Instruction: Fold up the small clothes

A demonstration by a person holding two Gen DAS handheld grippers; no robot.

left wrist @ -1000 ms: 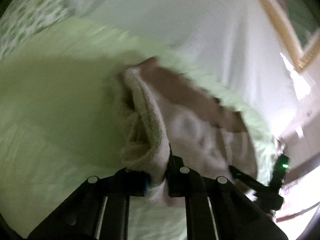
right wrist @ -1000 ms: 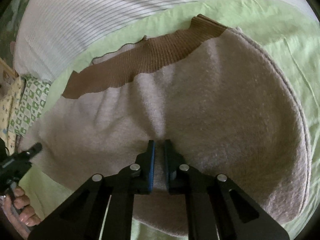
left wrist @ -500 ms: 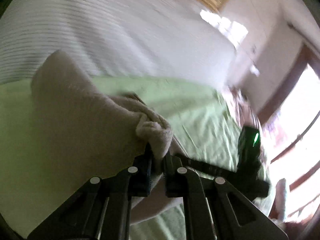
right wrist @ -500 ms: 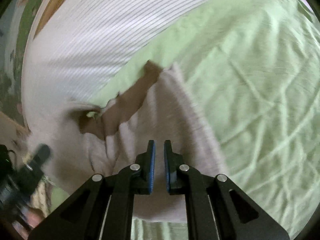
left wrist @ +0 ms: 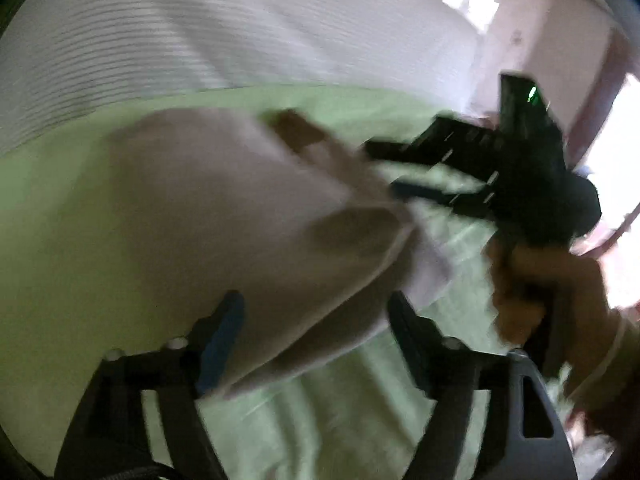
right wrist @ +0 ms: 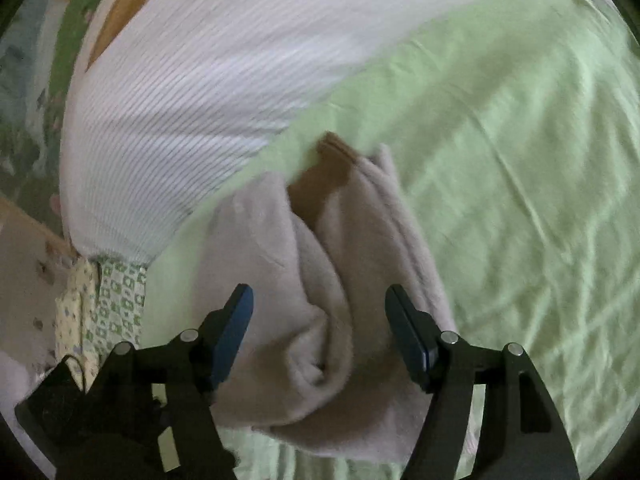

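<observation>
1. My left claw (left wrist: 316,320) stands wide, its blue-padded fingers (left wrist: 224,336) spread to either side of the garment (left wrist: 224,208) with nothing pinched between them. The left wrist view is badly smeared, so I cannot tell whether the cloth brushes a pad.

2. My right claw (right wrist: 318,320) is just as wide, and the garment (right wrist: 328,304) bulges up between its two fingers without being gripped, as far as I can see.

3. The beige fleece piece lies on the bed's green sheet (right wrist: 500,160), straight ahead of both claws. Its brown ribbed band (right wrist: 320,176) peeks out at the far end, beyond the right claw's tips, tucked between two layers.

4. I judge one fold is down: in the right wrist view the left flap laps over onto the rest, making a long narrow bundle that runs away from the claw.

5. It is not tidy. A rolled lip sits in the middle near the claw, and the edges do not line up.

6. What I judge is left: flatten that roll, then bring the far end toward the near end to halve the length.

7. In the left wrist view the right claw (left wrist: 400,168) and the hand (left wrist: 532,280) holding it sit ahead and to the right, just beside the cloth.

8. A white striped cover (right wrist: 192,80) lies beyond the sheet, well apart from the garment.
</observation>
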